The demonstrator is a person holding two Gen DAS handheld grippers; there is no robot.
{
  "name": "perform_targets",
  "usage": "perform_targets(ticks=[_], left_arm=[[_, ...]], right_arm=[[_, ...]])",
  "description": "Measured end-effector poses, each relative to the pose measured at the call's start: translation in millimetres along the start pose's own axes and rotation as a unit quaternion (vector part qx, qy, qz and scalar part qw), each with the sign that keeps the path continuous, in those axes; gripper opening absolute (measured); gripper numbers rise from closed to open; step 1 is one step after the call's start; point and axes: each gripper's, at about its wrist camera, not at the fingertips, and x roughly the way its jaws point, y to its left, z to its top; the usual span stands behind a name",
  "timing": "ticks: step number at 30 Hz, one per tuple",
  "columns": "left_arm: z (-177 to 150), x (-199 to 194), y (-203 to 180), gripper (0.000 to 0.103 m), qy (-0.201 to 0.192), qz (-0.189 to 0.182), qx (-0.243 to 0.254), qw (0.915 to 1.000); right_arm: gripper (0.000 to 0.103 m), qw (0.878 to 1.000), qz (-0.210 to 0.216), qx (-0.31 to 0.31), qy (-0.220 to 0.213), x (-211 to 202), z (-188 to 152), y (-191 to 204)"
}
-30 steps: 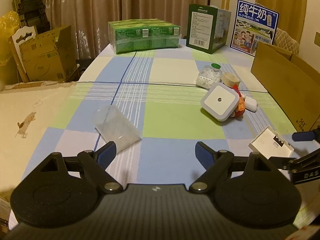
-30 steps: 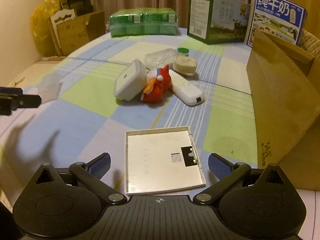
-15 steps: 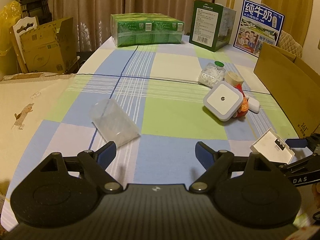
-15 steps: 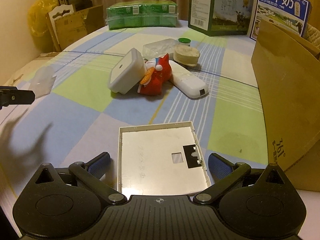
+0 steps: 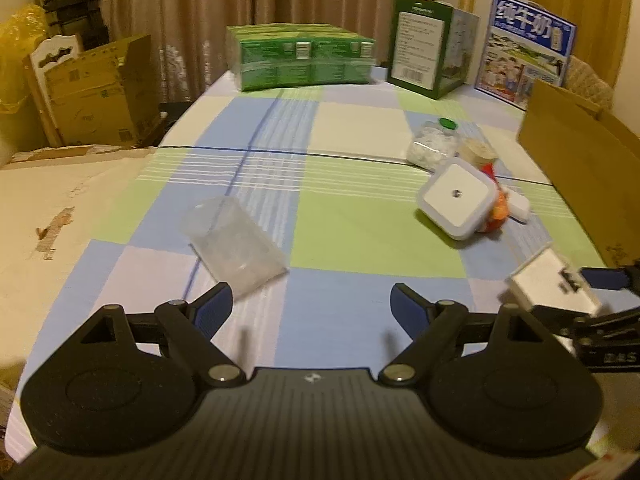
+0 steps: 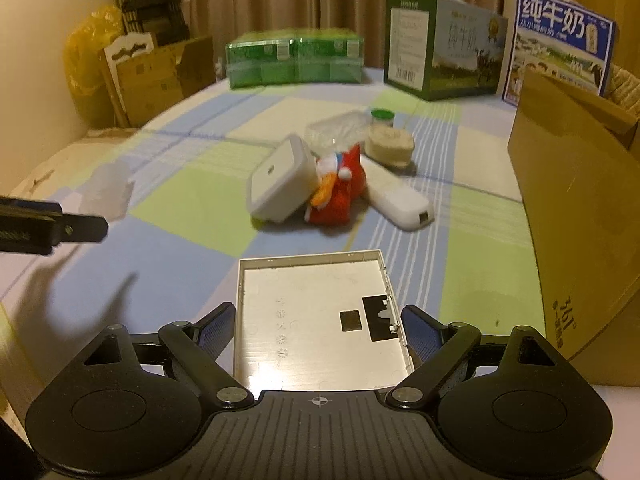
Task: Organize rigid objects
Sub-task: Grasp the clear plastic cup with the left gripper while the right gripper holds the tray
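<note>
My right gripper (image 6: 318,322) has just been closing its jaws around the flat white plastic panel (image 6: 320,316) that lies on the checked tablecloth (image 6: 192,248) near the front edge of the table; the blue pads (image 6: 416,330) now sit against the panel's left and right rims, so I have it pinched between them, its open, shiny inner face turned up toward me. From my other camera that same panel (image 5: 554,280) shows at the right side, tilted a little, with the right gripper's arms beneath it. My left gripper (image 5: 312,304) hangs spread wide over the cloth with nothing between its fingers; the left pad (image 5: 214,306) is just beside the near corner of a clear plastic box (image 5: 236,248) lying toward the left edge, and I cannot tell whether they touch. Around the table's middle, toward the right, lies a small heap: a white square night light (image 6: 278,182) leaning on a red plush toy (image 6: 340,196), a white oblong adapter (image 6: 402,202) touching the toy's right side, a round beige roll (image 6: 390,144), and a clear jar with a green cap (image 6: 382,114) behind. A brown cardboard box (image 6: 580,216) stands along the right edge. At the far edge sit a green shrink-wrapped pack (image 5: 304,62), a green carton (image 5: 430,62) and a blue milk carton (image 5: 526,50).
</note>
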Motion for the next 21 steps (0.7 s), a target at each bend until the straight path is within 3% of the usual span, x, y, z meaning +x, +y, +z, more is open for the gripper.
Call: perform_targets(ticks=[6,12,17,19,21], left_arm=[[8,20,15,0.083,-0.004,0.068,-0.04,0.9968],[22,43,31,0.082,-0.006,0.096,-0.084,0.9918],[33,61,33,0.062,0.009,0.091,-0.071,0.9933],[34,65,31,0.047,0.019,0.09,-0.06,0.994],[32,64,28,0.046,0.025,0.085,-0.051,0.9948]], right_arm=[[0.086,1.0,0.002,0.002,-0.001,1,0,3],[0.086,1.0,-0.001,0.008,0.001,2,0,0],[0.086,1.0,-0.003,0.018,0.0,2,1,-4],[0.086,1.0,-0.001,0.022,-0.002,1,1,-5],[0.086,1.0,0.003,0.028,-0.003,0,2,-6]])
